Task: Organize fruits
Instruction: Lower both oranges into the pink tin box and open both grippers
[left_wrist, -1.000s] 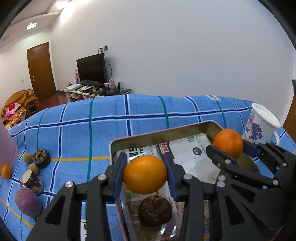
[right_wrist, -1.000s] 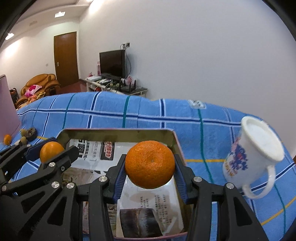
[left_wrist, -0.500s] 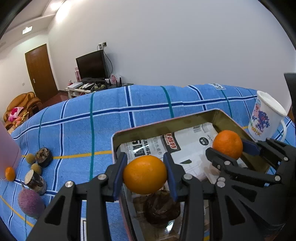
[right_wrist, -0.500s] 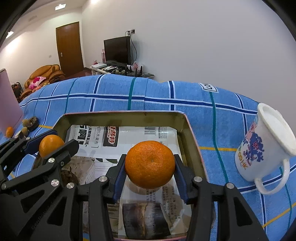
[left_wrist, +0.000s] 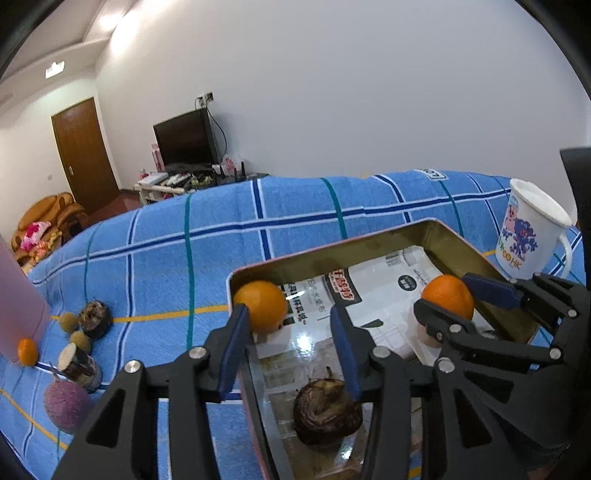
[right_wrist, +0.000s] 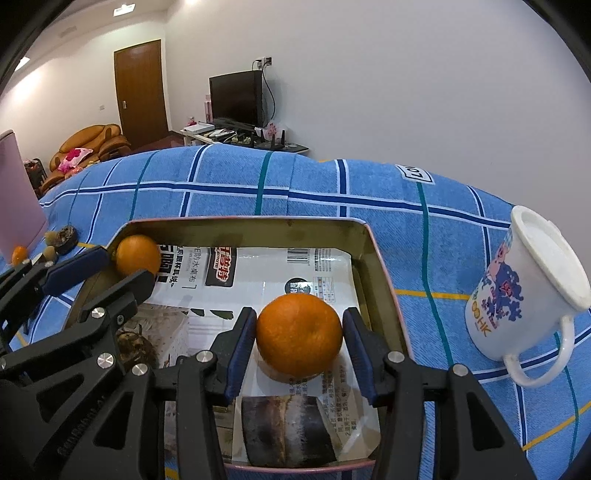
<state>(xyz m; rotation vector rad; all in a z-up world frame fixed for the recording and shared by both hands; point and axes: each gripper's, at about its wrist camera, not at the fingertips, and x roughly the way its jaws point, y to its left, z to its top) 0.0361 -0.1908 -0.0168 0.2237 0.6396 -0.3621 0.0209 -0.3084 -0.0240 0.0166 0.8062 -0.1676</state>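
A metal tray (left_wrist: 332, 251) lined with printed paper lies on the blue checked cloth. One orange (left_wrist: 260, 306) rests in its far left corner, just ahead of my left gripper (left_wrist: 290, 347). That gripper's jaws are opening and nothing sits between the pads. In the right wrist view the same orange (right_wrist: 136, 254) shows by the tray's rim (right_wrist: 240, 221). My right gripper (right_wrist: 299, 347) is shut on a second orange (right_wrist: 298, 336), low over the paper near the tray's right wall. A dark brown round fruit (left_wrist: 325, 410) lies in the tray below the left fingers.
A white printed mug (right_wrist: 524, 291) stands right of the tray. A dark flat piece (right_wrist: 284, 432) lies at the tray's near edge. Left on the cloth are a purple ball (left_wrist: 66, 406), a small orange (left_wrist: 27, 350), brown pieces (left_wrist: 95, 314) and a pink box (left_wrist: 18, 295).
The left jaws have widened and their orange now sits in the tray's far left corner. The right gripper has tipped down, its orange lower over the tray.
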